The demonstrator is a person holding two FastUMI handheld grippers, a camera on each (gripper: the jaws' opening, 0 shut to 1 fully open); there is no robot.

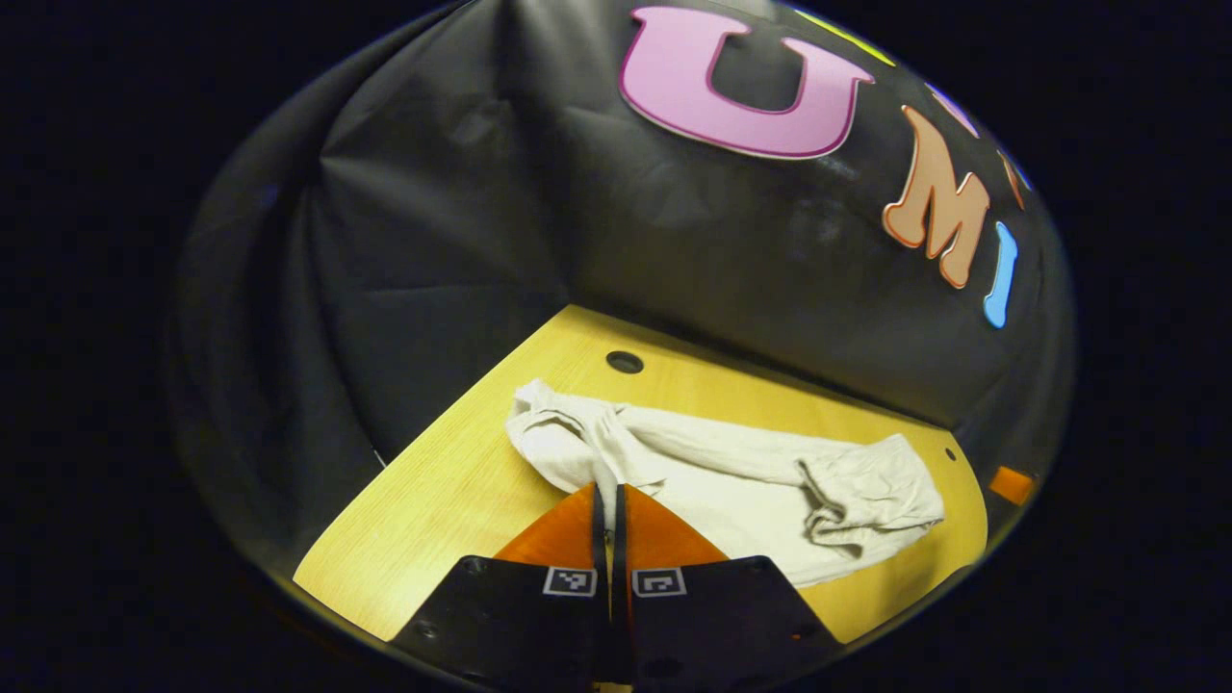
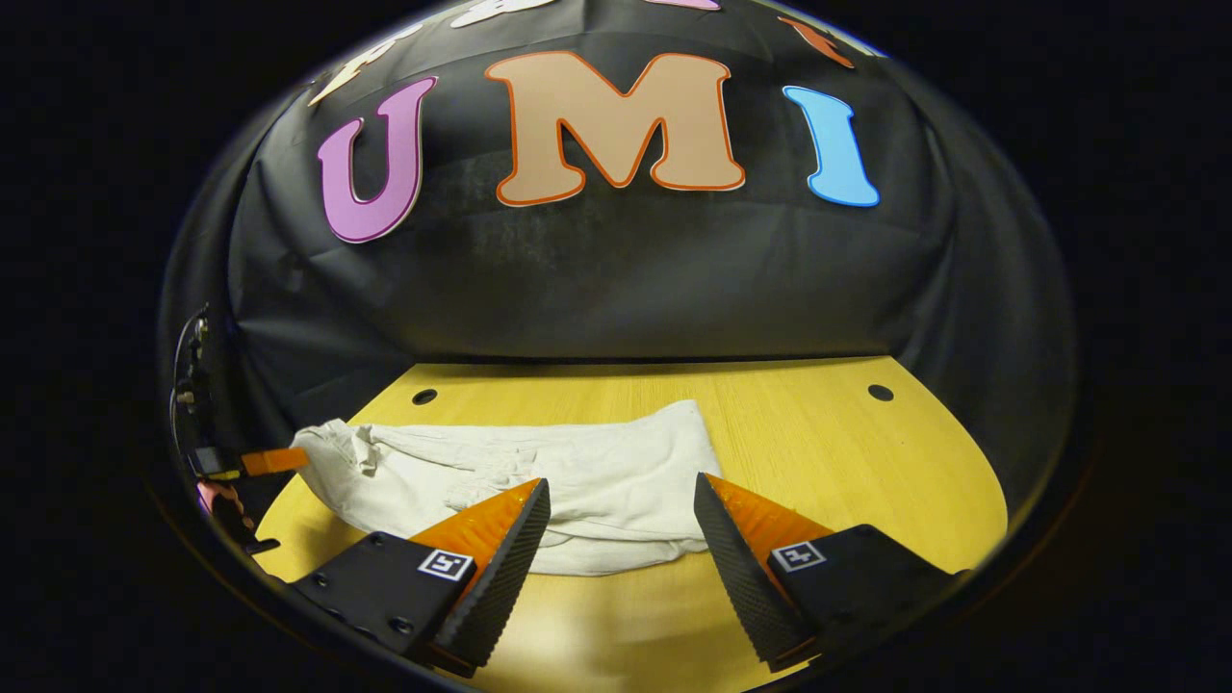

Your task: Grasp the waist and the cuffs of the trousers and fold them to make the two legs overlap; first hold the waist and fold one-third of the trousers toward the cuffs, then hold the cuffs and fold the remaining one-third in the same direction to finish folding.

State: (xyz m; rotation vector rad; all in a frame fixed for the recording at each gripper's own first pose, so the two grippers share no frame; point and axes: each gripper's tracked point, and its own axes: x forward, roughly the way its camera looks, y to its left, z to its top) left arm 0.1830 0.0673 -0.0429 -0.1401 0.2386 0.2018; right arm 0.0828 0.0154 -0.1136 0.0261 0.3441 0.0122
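Crumpled cream cloth trousers [image 2: 539,486] are spread at mid-frame on the yellow wooden table [image 2: 866,462]. The right gripper [image 2: 621,510] is held agape; the left gripper [image 1: 608,500] is pressed together, seemingly pinching their edge.

trousers [image 2: 539,472] | off-white, crumpled | lying lengthwise on the table [image 2: 818,433]

A light wooden table [image 2: 818,452] with rounded corners carries everything. Its top has small dark round holes [image 2: 880,393] near the far edge — one toward each side. On it lies a pair of pale, off-white trousers [image 2: 587,472], rumpled and stretched sideways across the left part of the tabletop in the right gripper view.
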